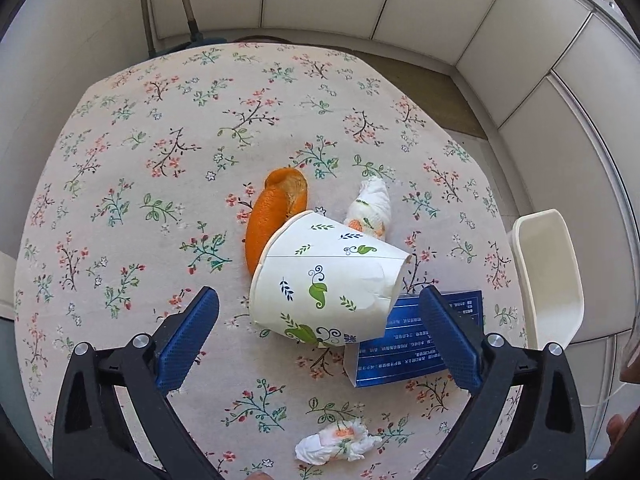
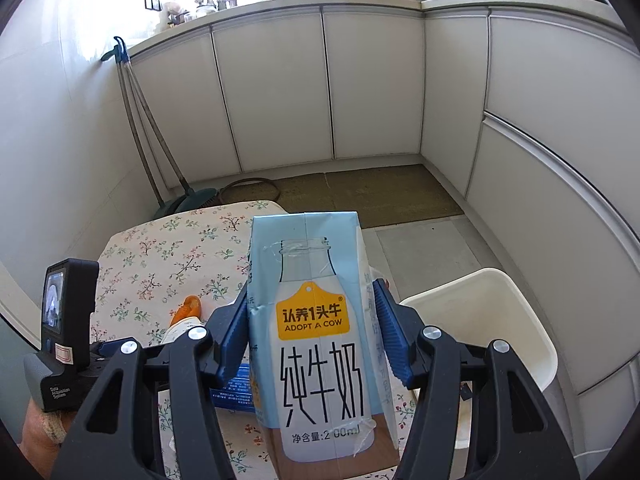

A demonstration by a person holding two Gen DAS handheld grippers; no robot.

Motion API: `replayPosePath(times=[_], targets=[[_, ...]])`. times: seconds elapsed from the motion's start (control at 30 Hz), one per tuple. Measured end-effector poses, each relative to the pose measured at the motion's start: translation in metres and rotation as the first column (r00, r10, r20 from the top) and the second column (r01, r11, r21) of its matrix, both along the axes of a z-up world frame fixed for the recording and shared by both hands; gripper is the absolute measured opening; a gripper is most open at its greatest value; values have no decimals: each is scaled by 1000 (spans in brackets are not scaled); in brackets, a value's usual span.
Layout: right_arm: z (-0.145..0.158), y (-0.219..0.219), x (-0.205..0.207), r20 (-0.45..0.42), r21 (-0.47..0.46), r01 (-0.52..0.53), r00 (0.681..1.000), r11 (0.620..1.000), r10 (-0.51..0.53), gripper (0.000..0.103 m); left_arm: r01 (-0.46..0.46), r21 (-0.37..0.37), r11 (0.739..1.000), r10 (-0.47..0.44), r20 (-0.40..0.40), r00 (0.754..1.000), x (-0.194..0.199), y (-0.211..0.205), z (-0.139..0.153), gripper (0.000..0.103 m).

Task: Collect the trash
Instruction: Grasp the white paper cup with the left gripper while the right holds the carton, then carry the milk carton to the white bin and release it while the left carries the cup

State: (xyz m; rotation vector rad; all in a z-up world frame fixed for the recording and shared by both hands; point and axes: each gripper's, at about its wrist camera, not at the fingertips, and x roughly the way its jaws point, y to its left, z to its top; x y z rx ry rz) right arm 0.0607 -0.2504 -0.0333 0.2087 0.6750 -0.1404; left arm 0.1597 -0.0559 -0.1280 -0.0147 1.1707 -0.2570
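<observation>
over a floral-clothed table [image 1: 160, 200], the left gripper [image 1: 320, 312] hangs wide open around a tipped paper cup [image 1: 324, 280], not yet gripped; the right gripper [image 2: 310, 344] clamps a milk carton [image 2: 316, 340] beside the white bin [image 2: 480, 320], likely next dropped there.

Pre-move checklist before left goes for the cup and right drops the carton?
1. Left gripper open wide enough for the paper cup: ok, jaws spread with the cup between them, pads not touching.
2. Cup pose: not ok for an easy pinch, it lies on its side, rim torn, resting partly on the blue box.
3. Orange peel clear of the grasp: cannot tell, it sits right behind the cup.
4. Right gripper hold on the milk carton: ok, pads press both sides.
5. White bin within reach of the carton: ok, open, just right of it.
6. Tissue wads left on the table: not ok.
</observation>
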Motion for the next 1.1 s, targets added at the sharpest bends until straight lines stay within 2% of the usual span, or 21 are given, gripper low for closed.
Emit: replayPosePath(times=[0.23,0.37,0.43,0.47,0.67,0.7,0.83,1.0,1.1], targets=[[-3,-1,3,-18,-8,4,1000,1000,-4,57,0,0,1000,0,-46,999,10,-1,-17,96],[-3,-2,3,-20,-12,2,1000,1000,-2,57,-12,12,1000,12,-22,1000,9,-1,-15,93],[-4,-1,2,-22,-13,1,1000,1000,-1,57,-1,5,1000,1,-11,1000,7,-2,-12,80],[-3,-1,2,-22,-12,0,1000,1000,0,57,4,6,1000,-4,-9,1000,6,-3,-11,67],[-2,-2,2,-18,-13,-4,1000,1000,4,57,22,41,999,-24,49,999,-3,-10,1,45],[-2,-1,1,-18,-13,-5,1000,1000,5,57,24,40,999,-26,55,998,-3,-11,2,32],[-2,-2,1,-17,-13,-5,1000,1000,5,57,16,41,999,-19,70,997,-4,-9,6,27],[-2,0,0,-13,-13,-9,1000,1000,9,57,-16,30,999,13,118,993,-5,1,19,10],[-2,2,-1,-10,-10,-14,1000,1000,14,57,-38,15,999,36,137,990,-5,10,27,5]])
